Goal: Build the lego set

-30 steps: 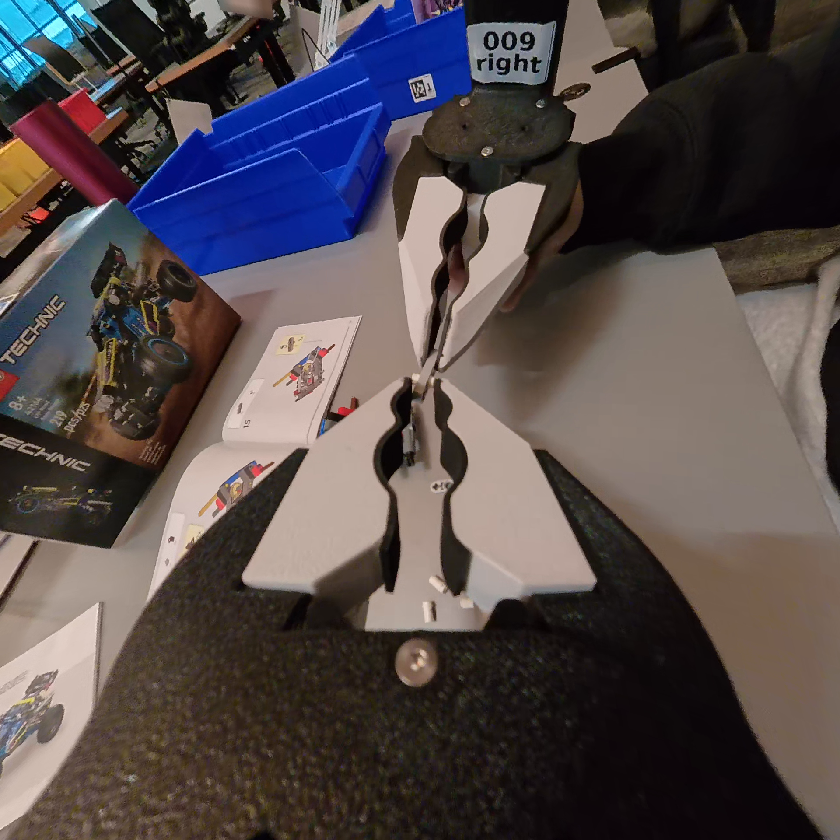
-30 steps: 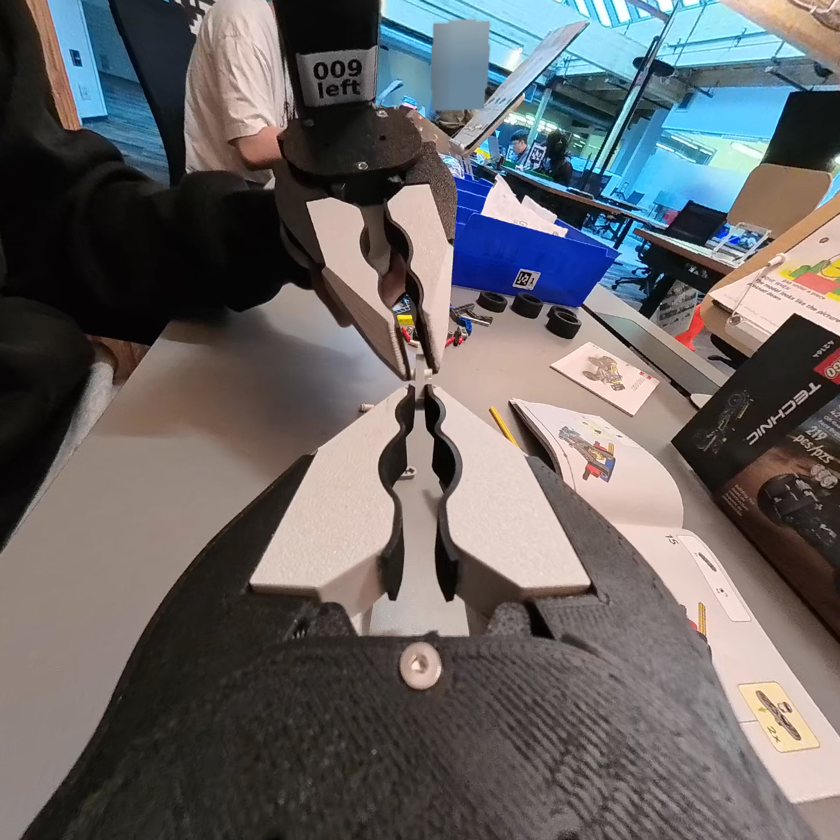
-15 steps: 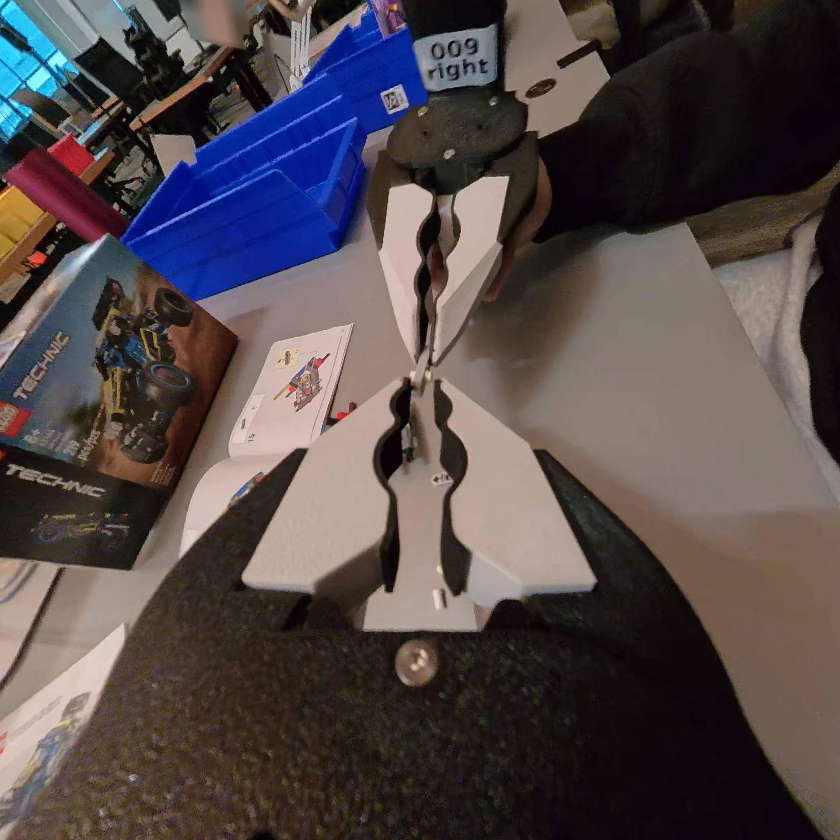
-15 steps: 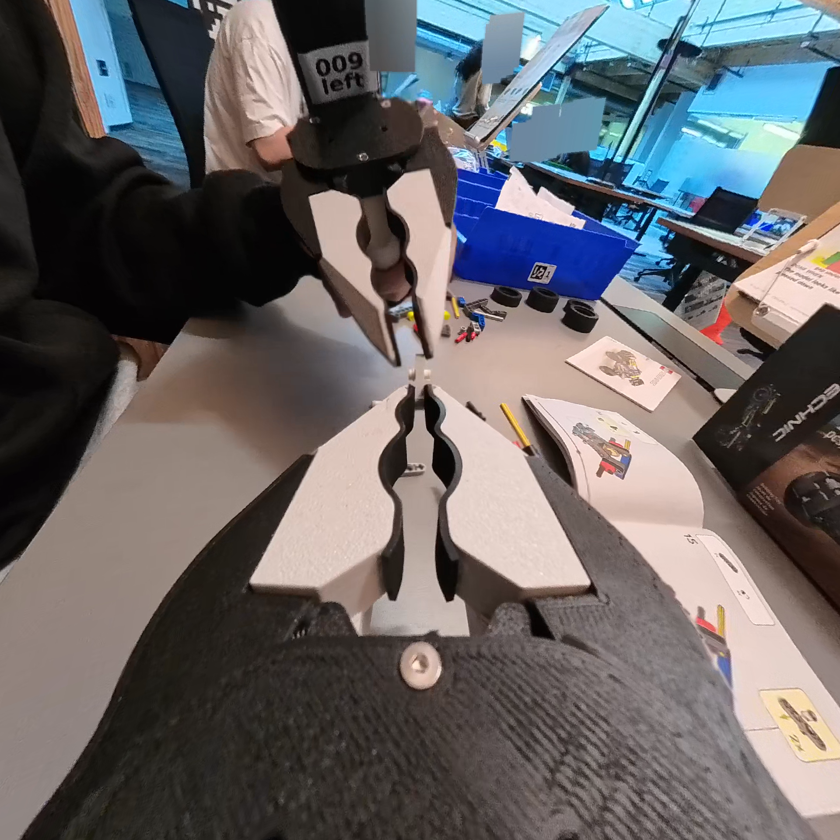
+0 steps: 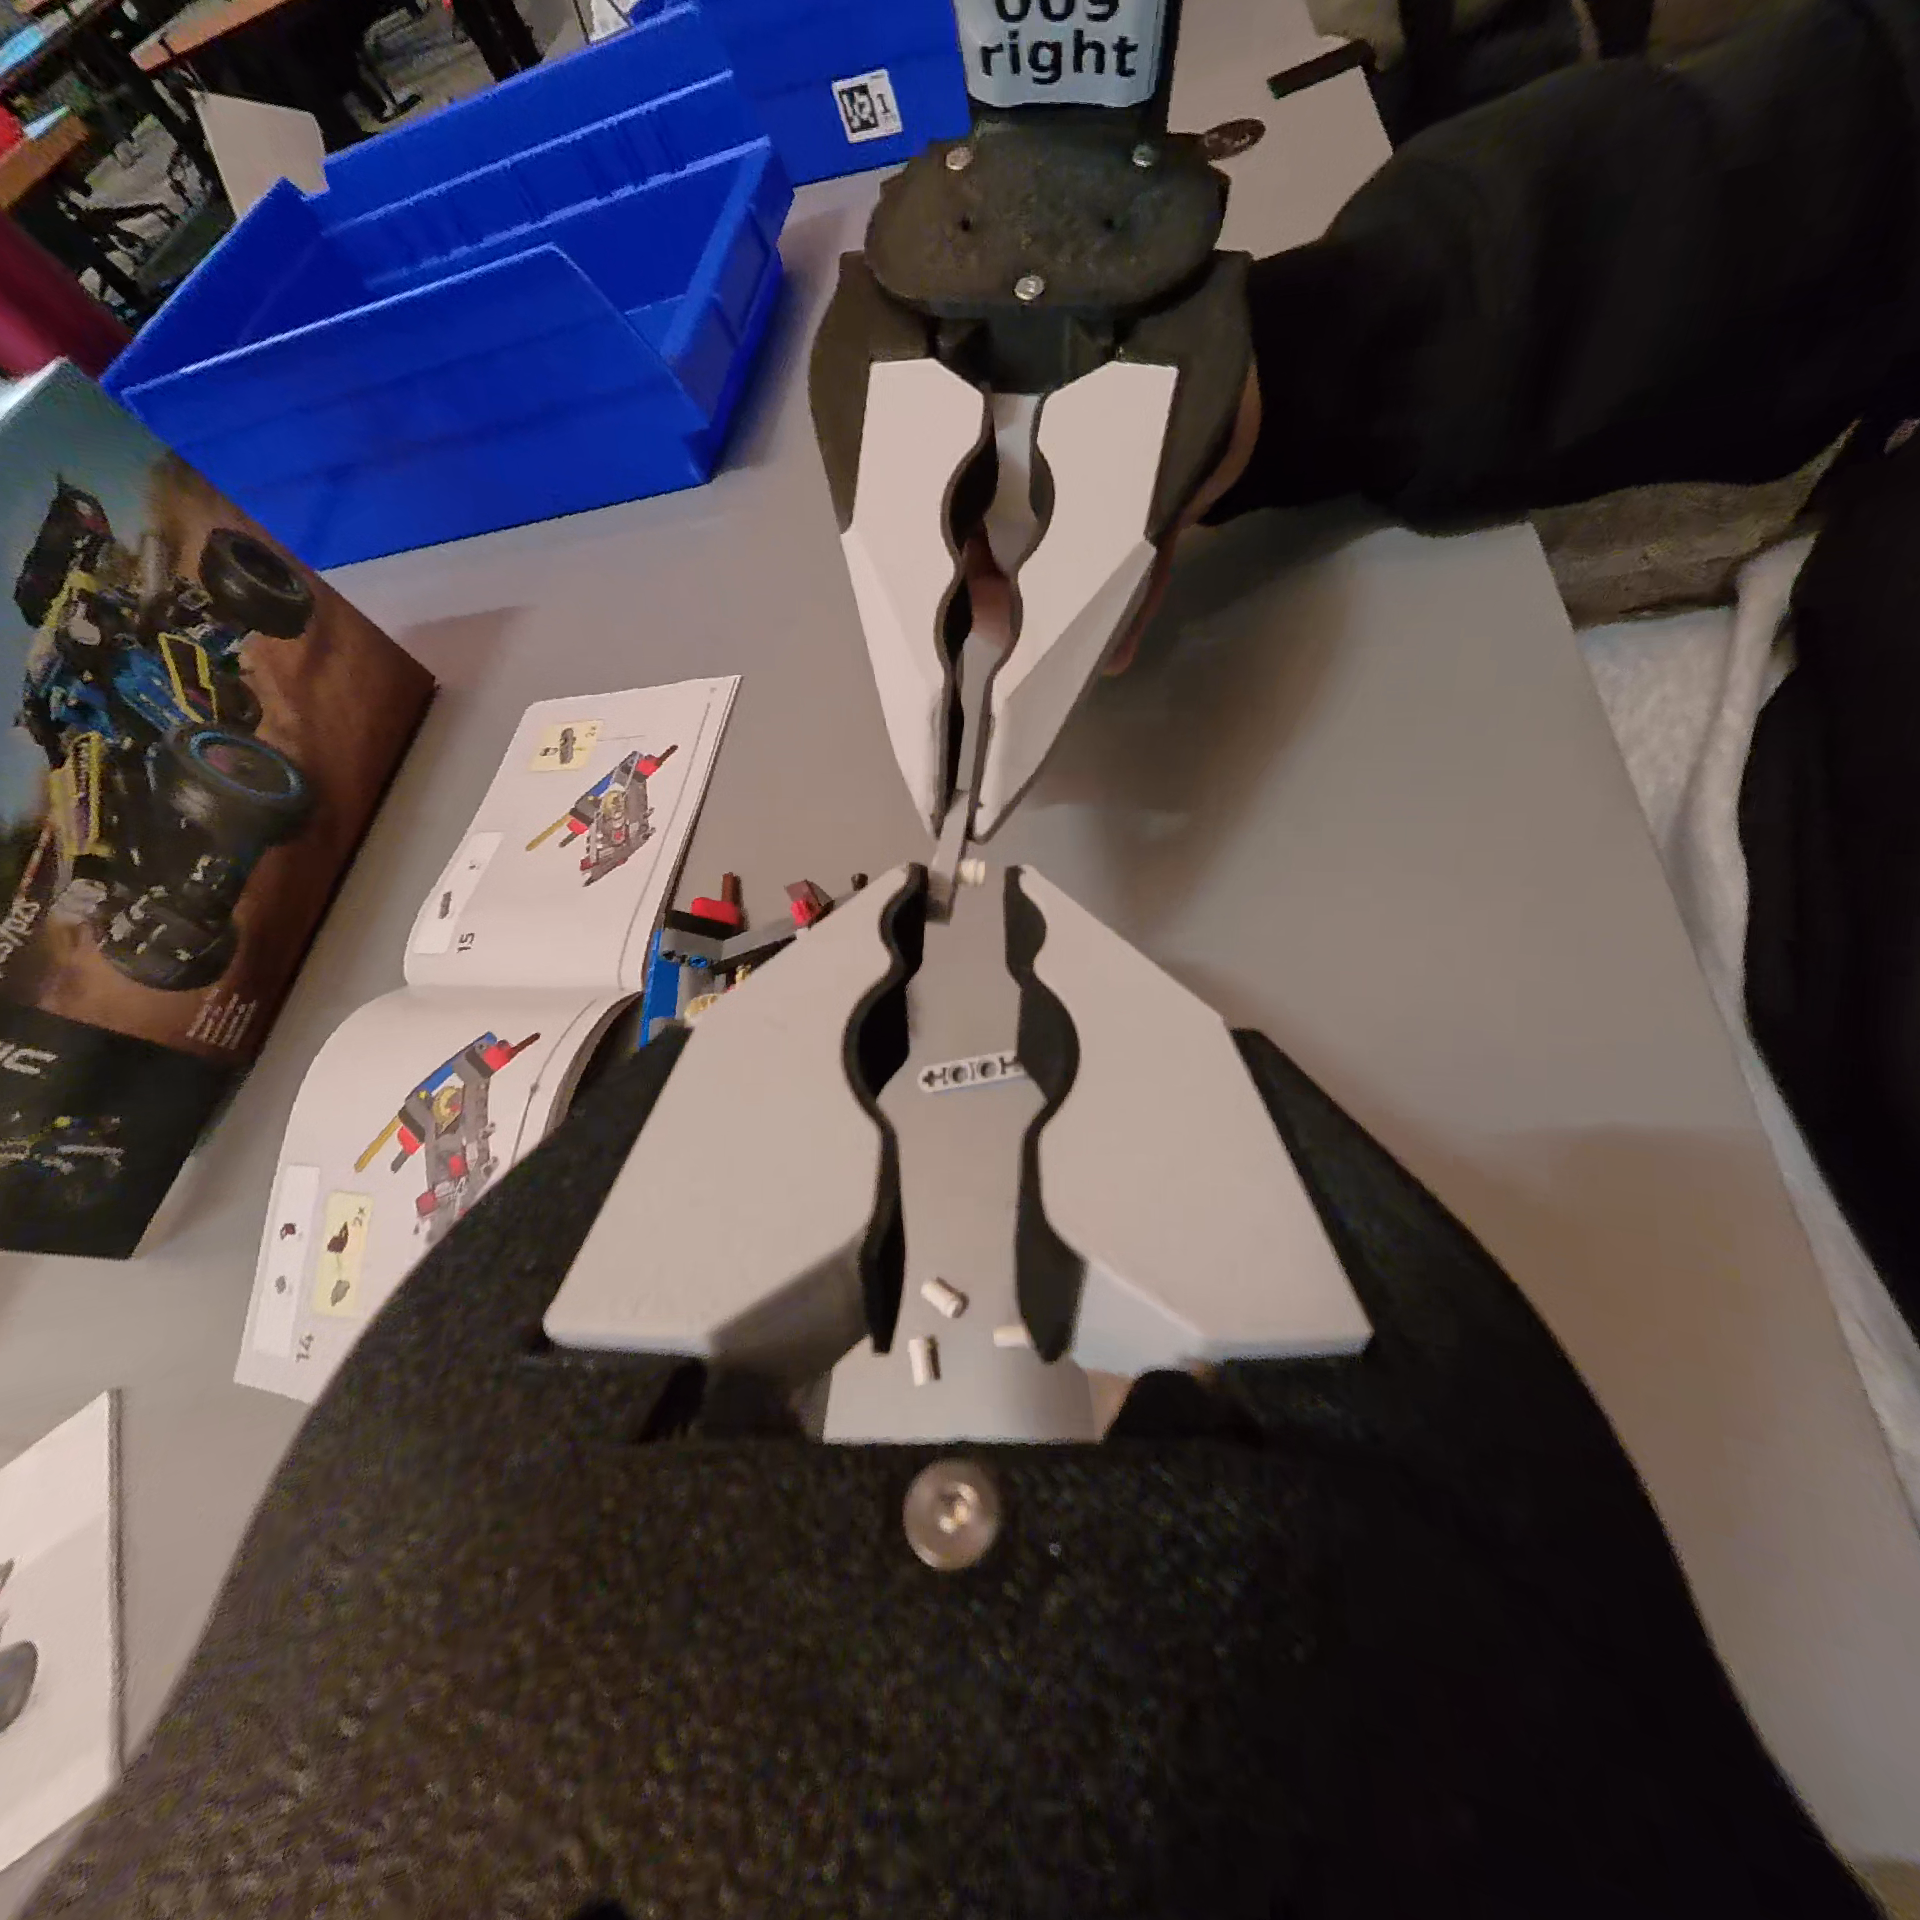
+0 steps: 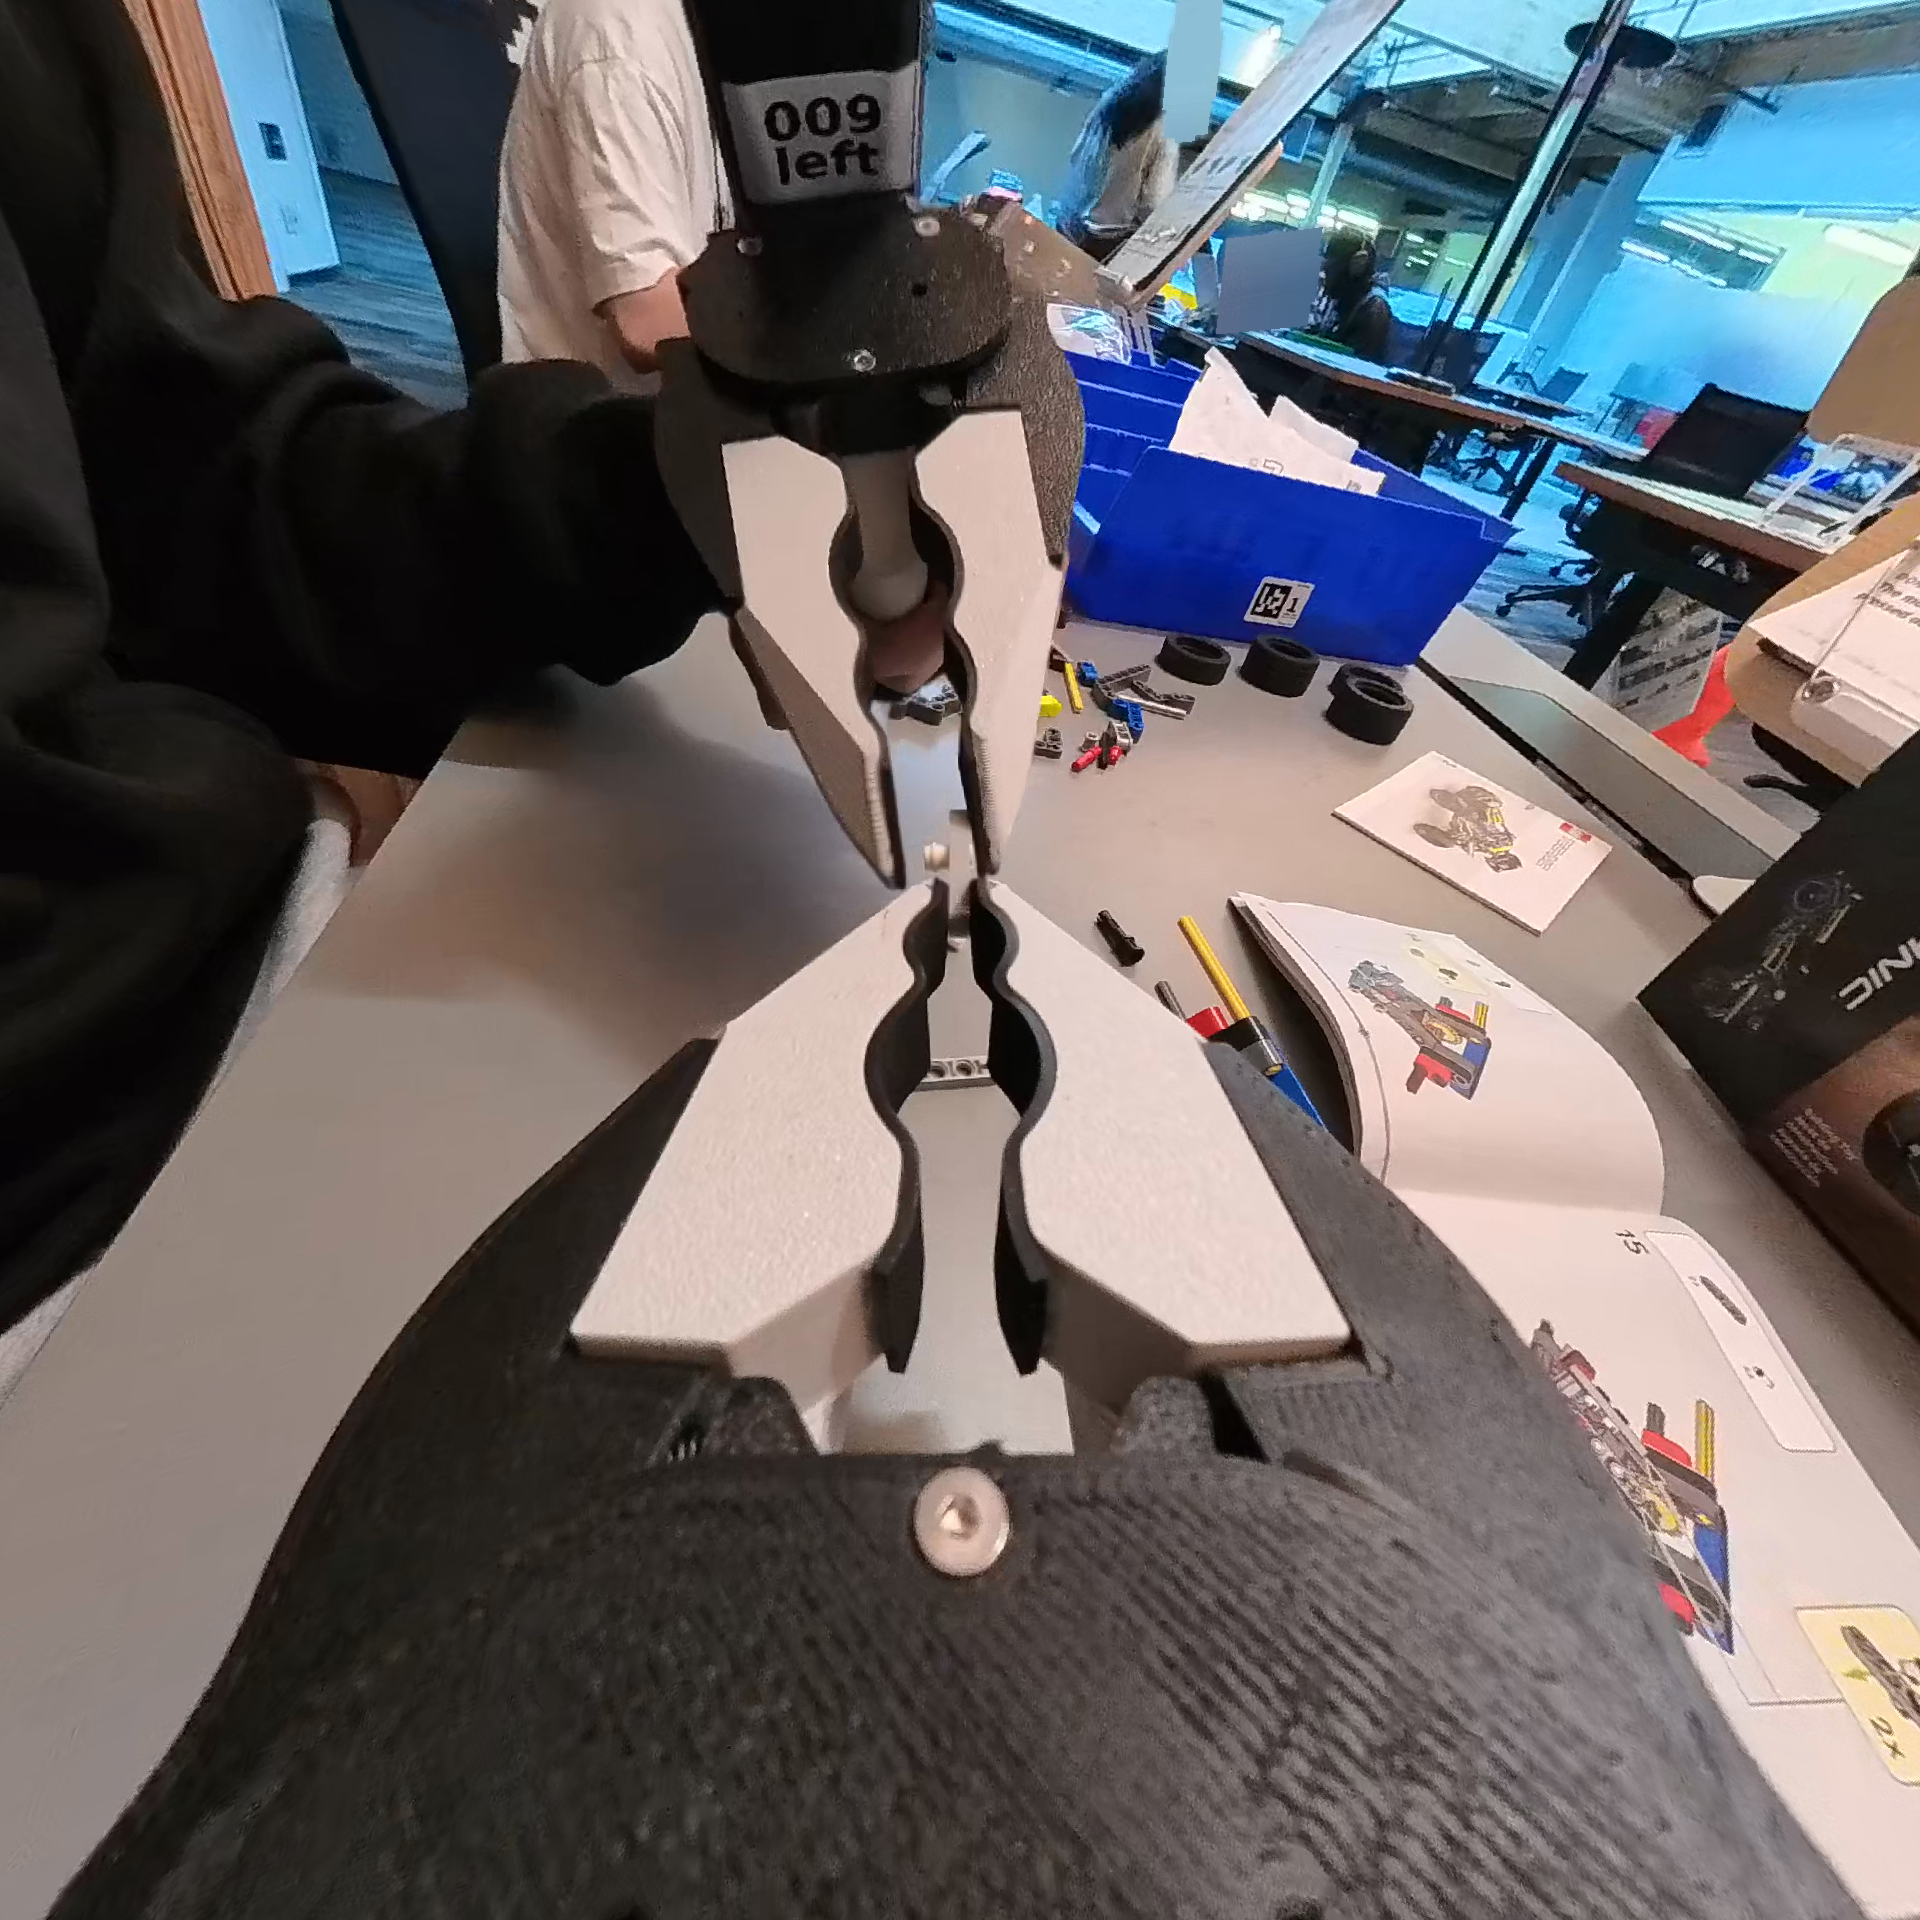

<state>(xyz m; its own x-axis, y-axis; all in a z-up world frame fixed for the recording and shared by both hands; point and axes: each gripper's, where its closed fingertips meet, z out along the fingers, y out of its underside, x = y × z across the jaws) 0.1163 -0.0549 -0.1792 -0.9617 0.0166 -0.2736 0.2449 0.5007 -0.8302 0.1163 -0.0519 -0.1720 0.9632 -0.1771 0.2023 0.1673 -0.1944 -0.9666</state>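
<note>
In the left wrist view, the left gripper (image 5: 961, 883) stands parted, nothing between its tips. Opposite, the right gripper (image 5: 961, 821) is pinched closed on a small grey lego piece (image 5: 951, 868) carrying a white pin (image 5: 974, 871); the piece pokes into the left gripper's gap. On the grey table (image 5: 1299, 935) below lie a grey beam (image 5: 971, 1075) and three white pins (image 5: 943, 1299), with the open manual (image 5: 499, 935) to the left.

In the right wrist view, the right gripper (image 6: 958, 891) clamps the lego piece (image 6: 951, 854) just past its tips, between the left gripper's (image 6: 940, 852) spread fingers.
</note>
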